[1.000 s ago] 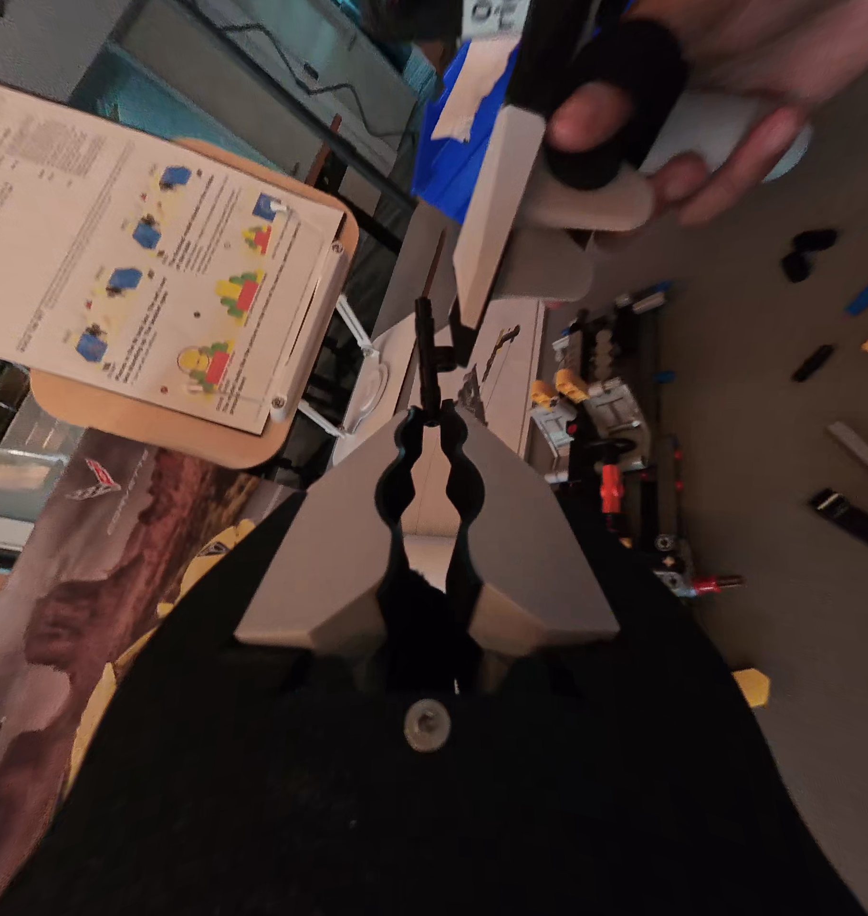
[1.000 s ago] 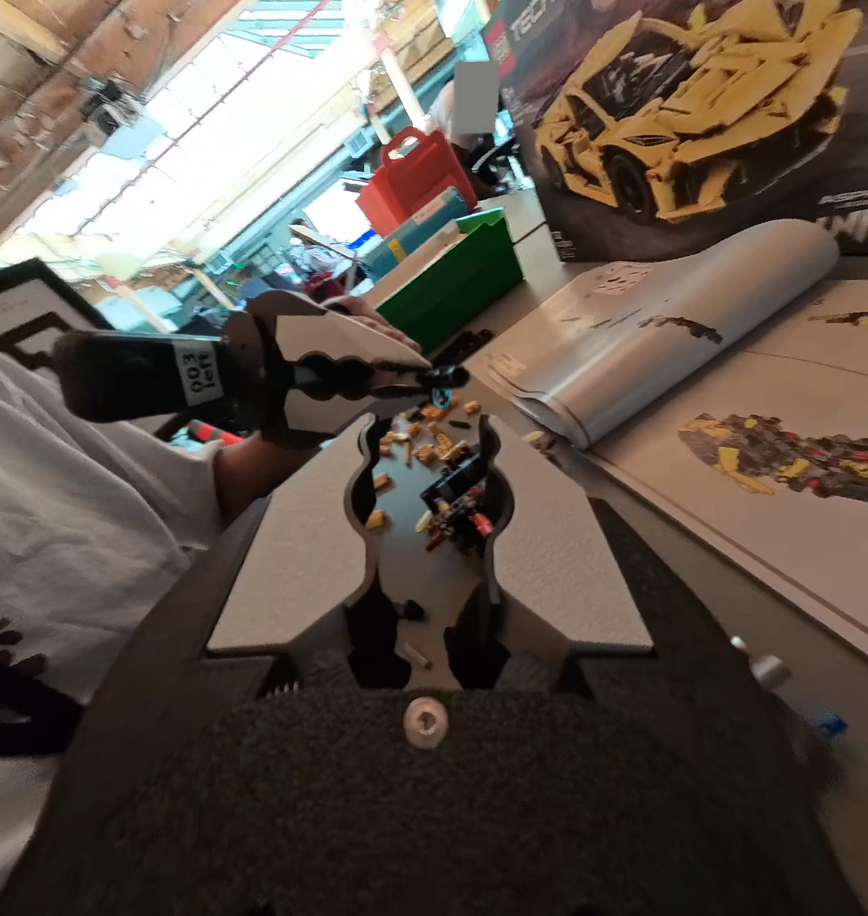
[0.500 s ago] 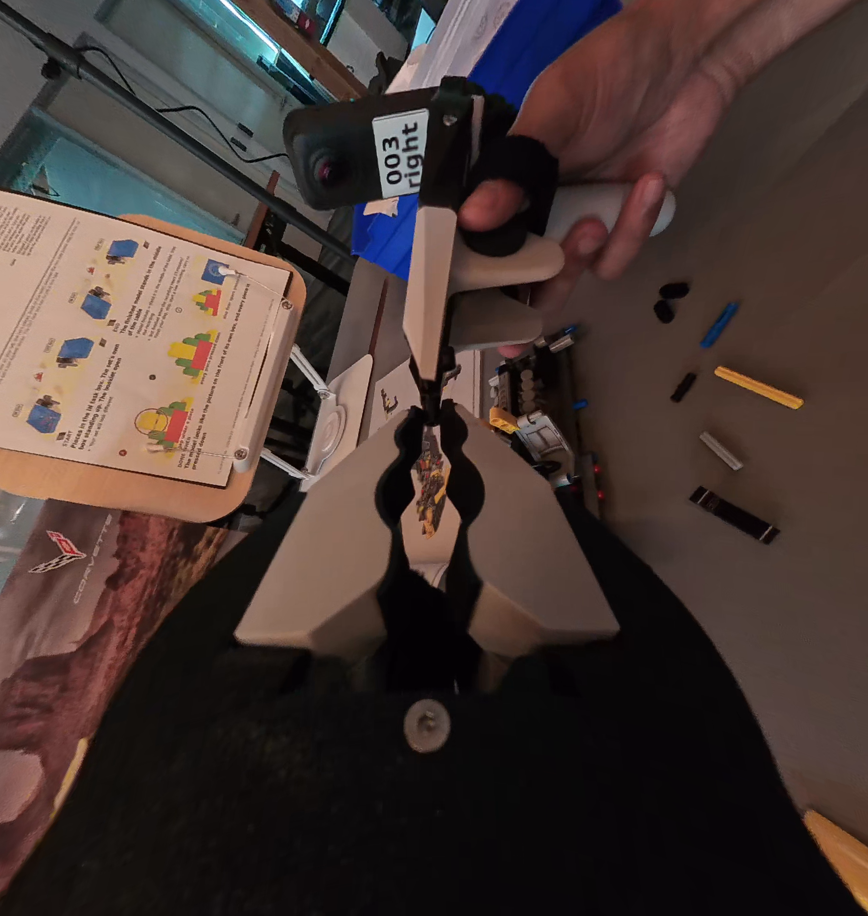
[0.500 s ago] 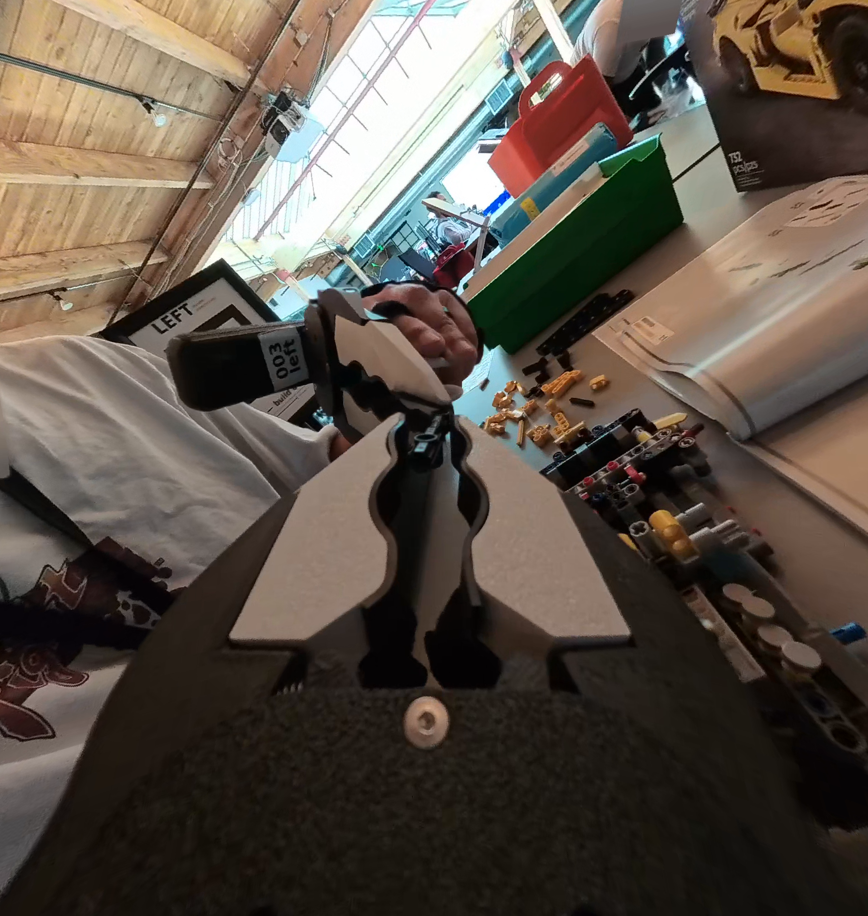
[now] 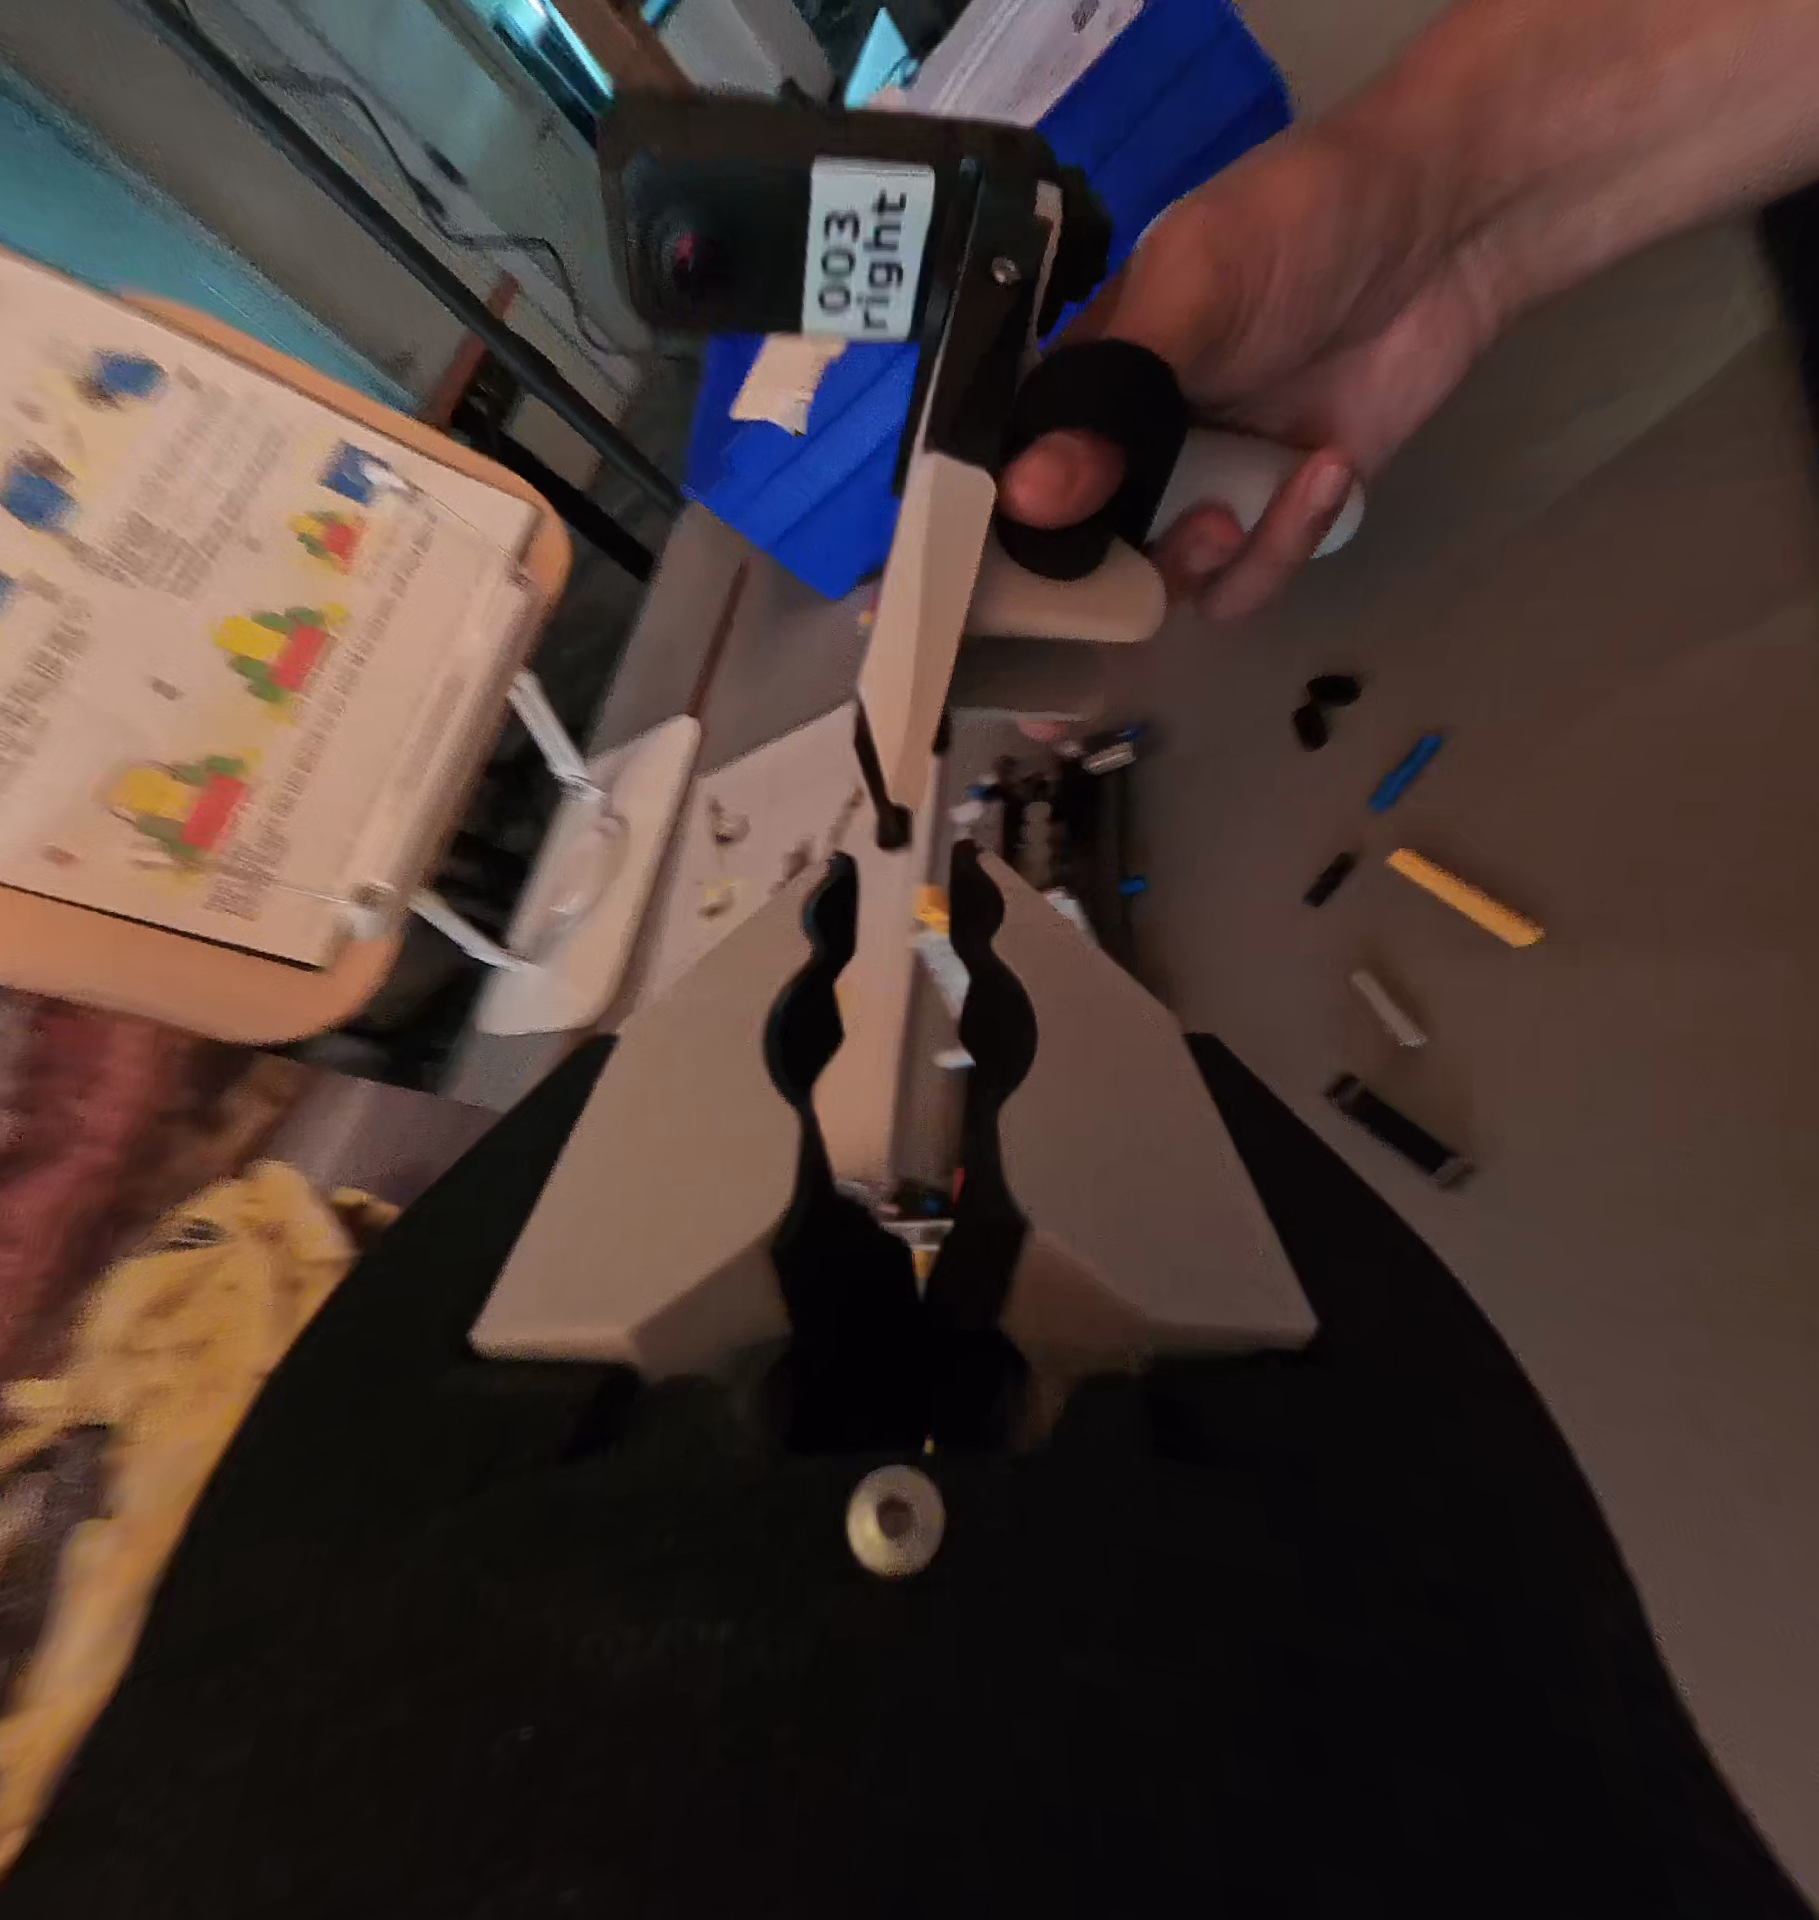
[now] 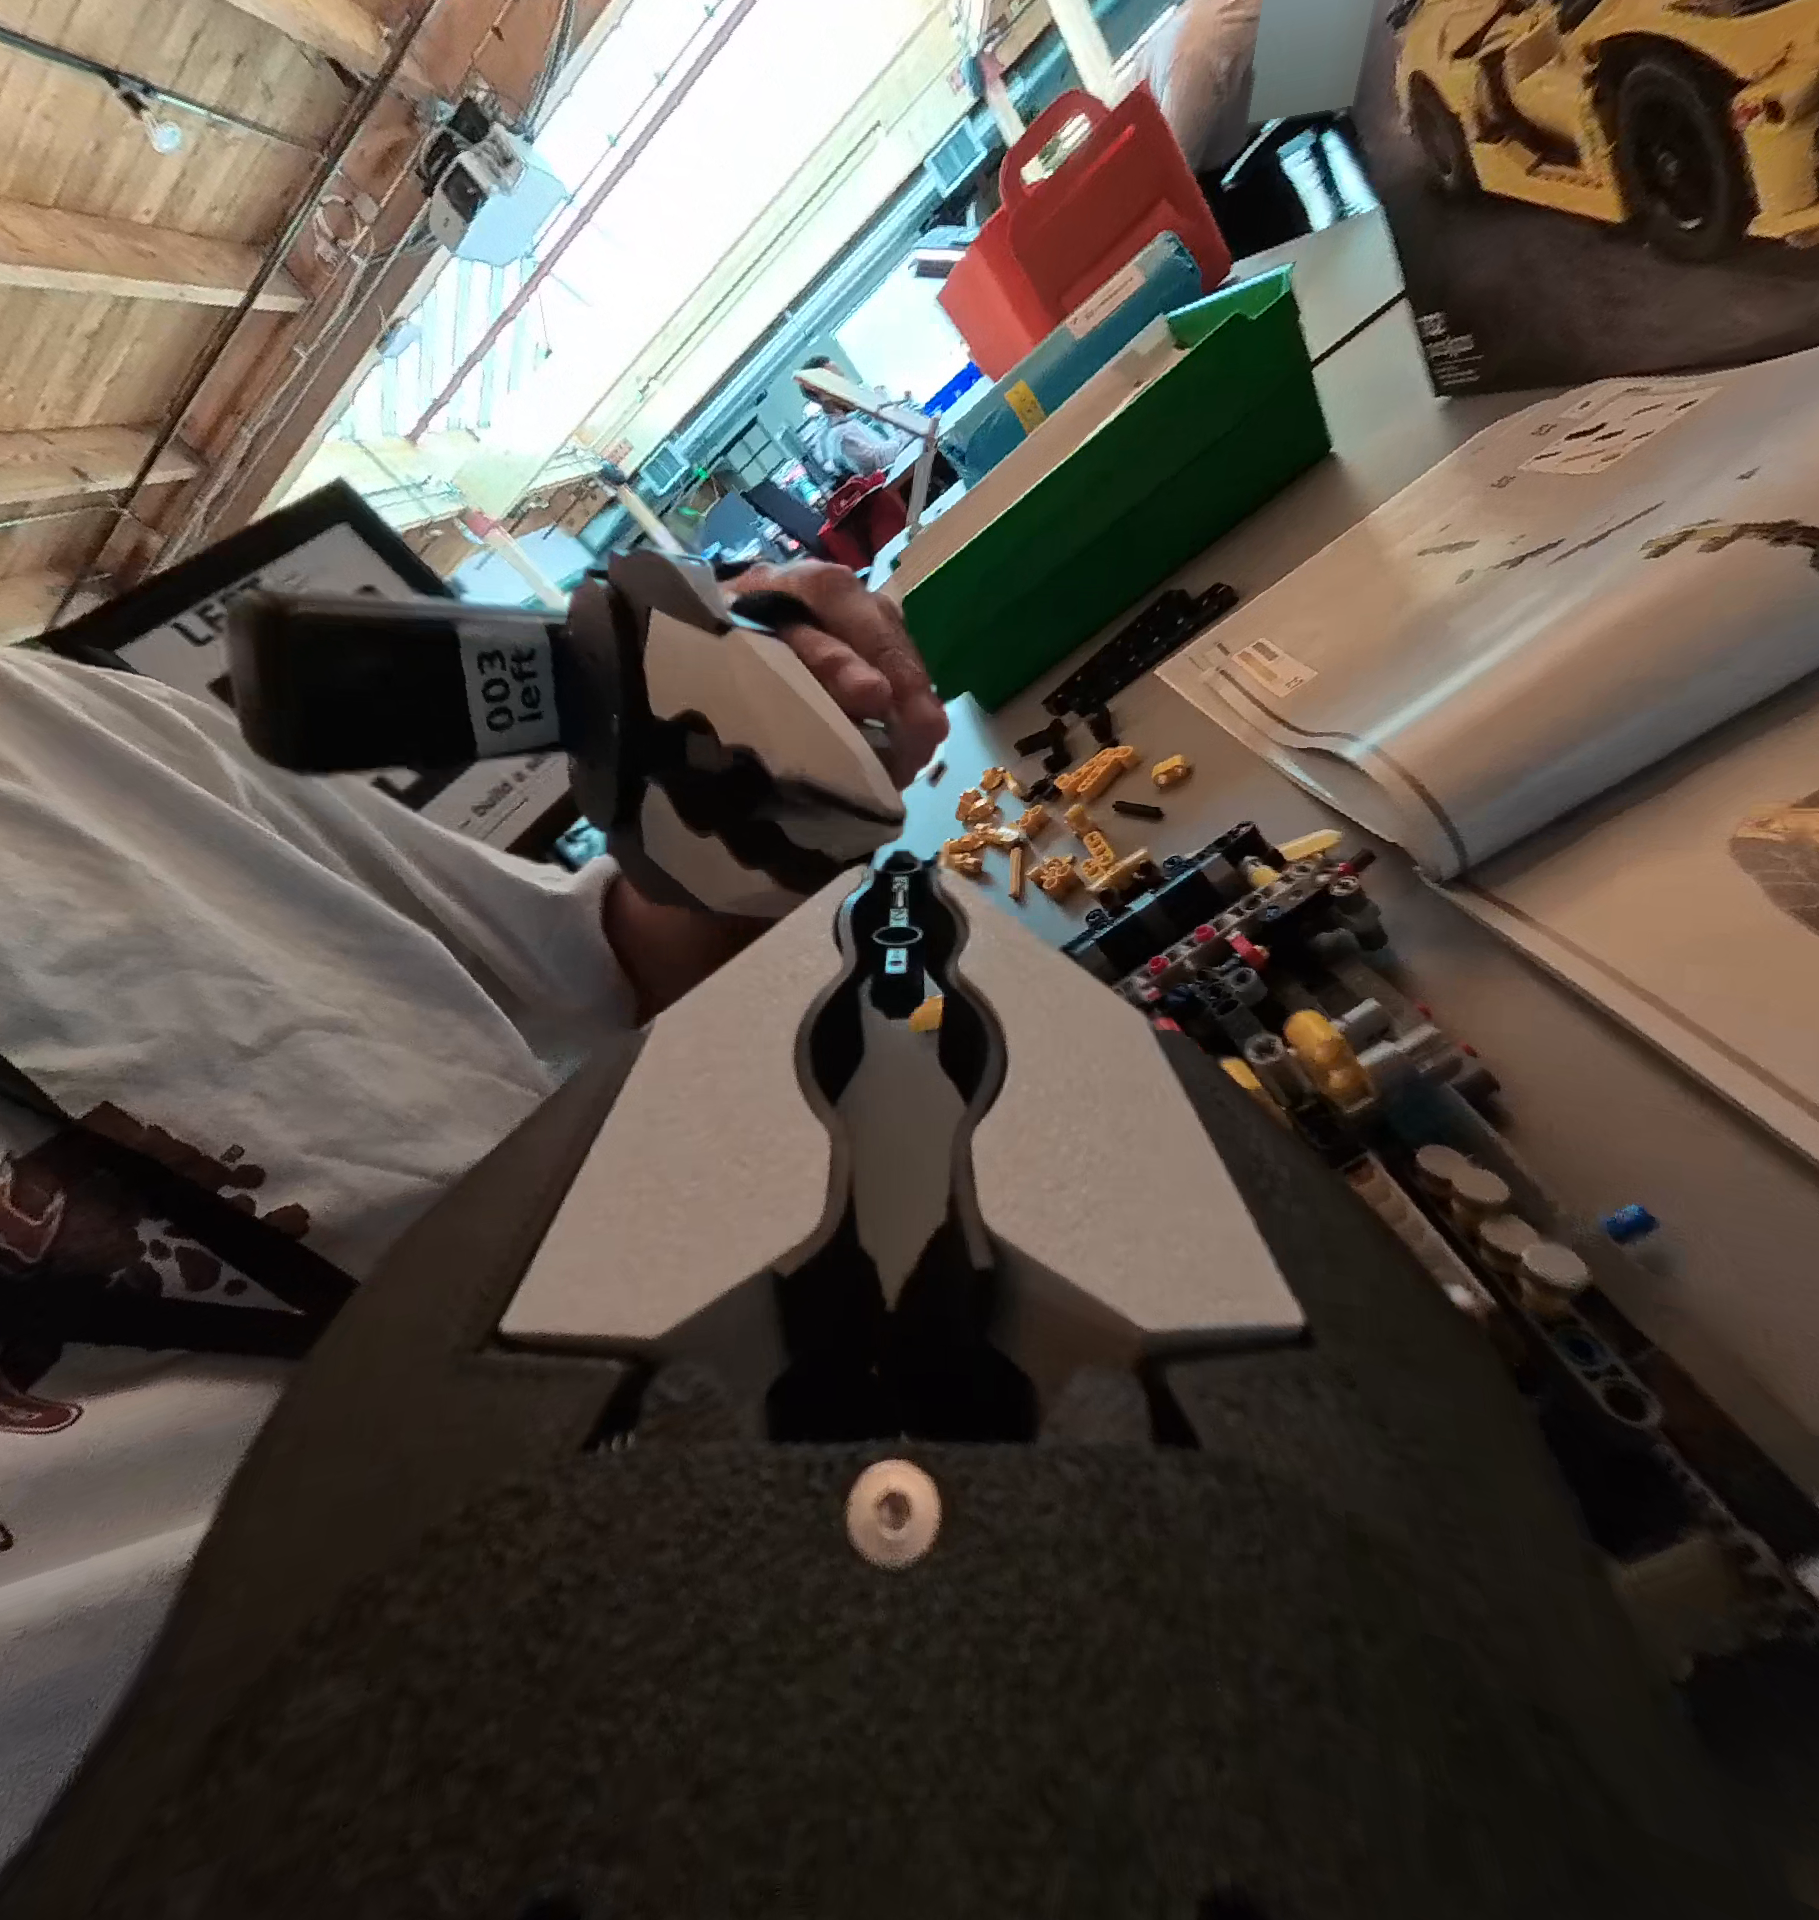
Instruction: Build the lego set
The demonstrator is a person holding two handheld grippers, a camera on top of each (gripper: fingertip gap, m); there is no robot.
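Note:
My right gripper is shut on a small black pin-like piece that stands lengthwise between its pads. The left wrist view shows the same piece as a dark stub at the right gripper's tip. My left gripper is open, with nothing between its fingers, and the piece hangs just beyond its fingertips. In the right wrist view the left gripper sits just up and left of my right fingertips, with its jaws apart. Both grippers are held in the air above the table.
A partly built black Technic assembly lies on the table beside several yellow pieces. Behind them are an open instruction booklet, a green bin and the set's box. Loose pieces include a yellow beam. My left and right fingertips are right by each other.
The left gripper held the black piece. The right gripper closed on it, then the left opened and let go. The piece now sits in the right gripper alone.

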